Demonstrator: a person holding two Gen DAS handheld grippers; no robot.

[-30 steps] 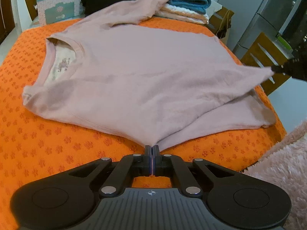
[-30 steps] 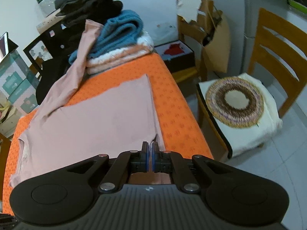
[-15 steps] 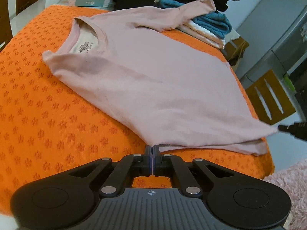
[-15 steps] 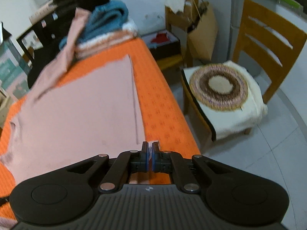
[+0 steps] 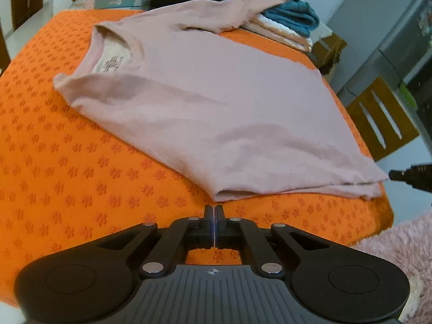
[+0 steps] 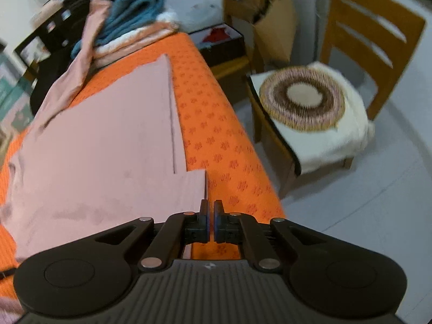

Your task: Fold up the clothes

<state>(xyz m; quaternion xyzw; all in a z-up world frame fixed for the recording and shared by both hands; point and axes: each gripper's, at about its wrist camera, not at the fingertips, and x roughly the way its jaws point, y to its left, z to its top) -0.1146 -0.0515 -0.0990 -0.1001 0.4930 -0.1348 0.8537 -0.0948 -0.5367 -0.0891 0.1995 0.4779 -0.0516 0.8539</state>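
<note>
A pale pink long-sleeved shirt (image 5: 216, 94) lies folded lengthwise on the orange flower-patterned table cover (image 5: 67, 162). Its far sleeve is draped up over a stack of folded clothes (image 5: 289, 19). My left gripper (image 5: 214, 210) is shut, with the shirt's near folded corner pinched at its tips. In the right wrist view the shirt (image 6: 108, 148) ends in a hem corner just ahead of my right gripper (image 6: 211, 208). Its jaws are opening, a narrow gap shows, and no cloth is between them. The right gripper's tip (image 5: 397, 174) also shows just off the shirt's right corner.
The table's right edge (image 6: 243, 145) drops to a tiled floor. Beside it stands a wooden chair (image 6: 372, 40) with a round woven cushion (image 6: 305, 102). A pink fluffy rug (image 5: 399, 245) lies at the lower right, a grey fridge (image 5: 391, 40) behind. Boxes and dark clothes crowd the far end.
The shirt's side, stretched taut between both grippers, now lies flat on the lower layer. My right gripper sank toward the table edge and its jaws parted off the hem corner.
</note>
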